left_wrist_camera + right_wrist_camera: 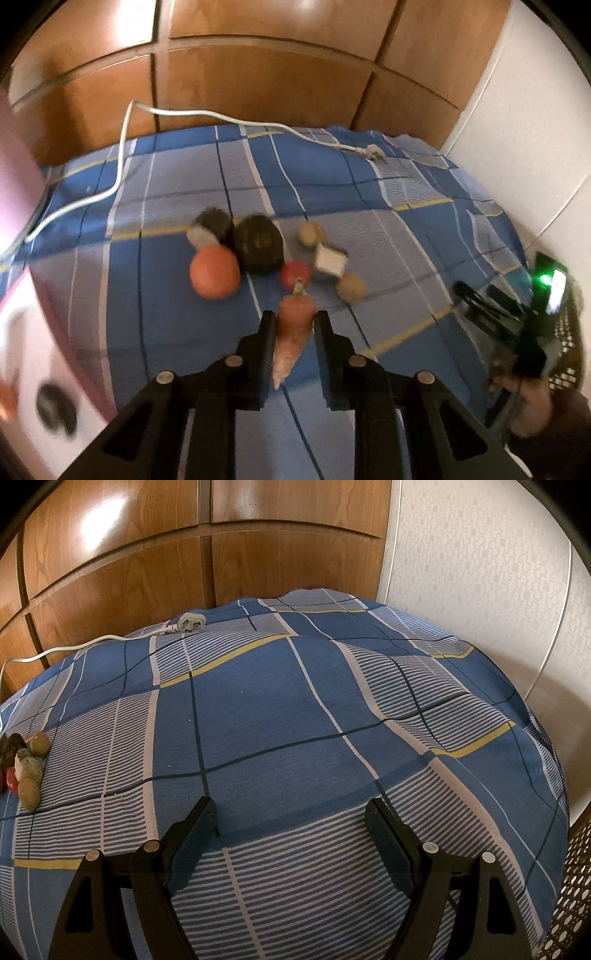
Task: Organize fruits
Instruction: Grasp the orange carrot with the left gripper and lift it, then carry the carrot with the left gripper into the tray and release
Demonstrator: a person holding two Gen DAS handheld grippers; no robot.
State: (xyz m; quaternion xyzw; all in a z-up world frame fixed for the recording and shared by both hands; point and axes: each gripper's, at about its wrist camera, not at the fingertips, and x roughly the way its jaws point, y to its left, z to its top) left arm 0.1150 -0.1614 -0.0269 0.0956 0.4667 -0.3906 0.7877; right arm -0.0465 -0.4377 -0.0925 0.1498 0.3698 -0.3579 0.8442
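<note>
Left wrist view: carrot (294, 325) sits between the fingers of the left gripper (294, 319), lower centre of frame, above the cloth (388, 236). Behind it, mid-frame, a cluster lies on the cloth: tomato (294, 274) just behind the carrot top, round fruit (214, 272) to its left, dark fruit (258, 249) between them and further back. Cable (122, 147) runs along the upper left; its plug (373, 152) rests upper right. Right gripper (491, 310) at the right edge.

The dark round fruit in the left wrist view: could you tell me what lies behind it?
Behind the dark round fruit lie the blue checked cloth and a white cable; whatever it covers stays hidden.
</note>
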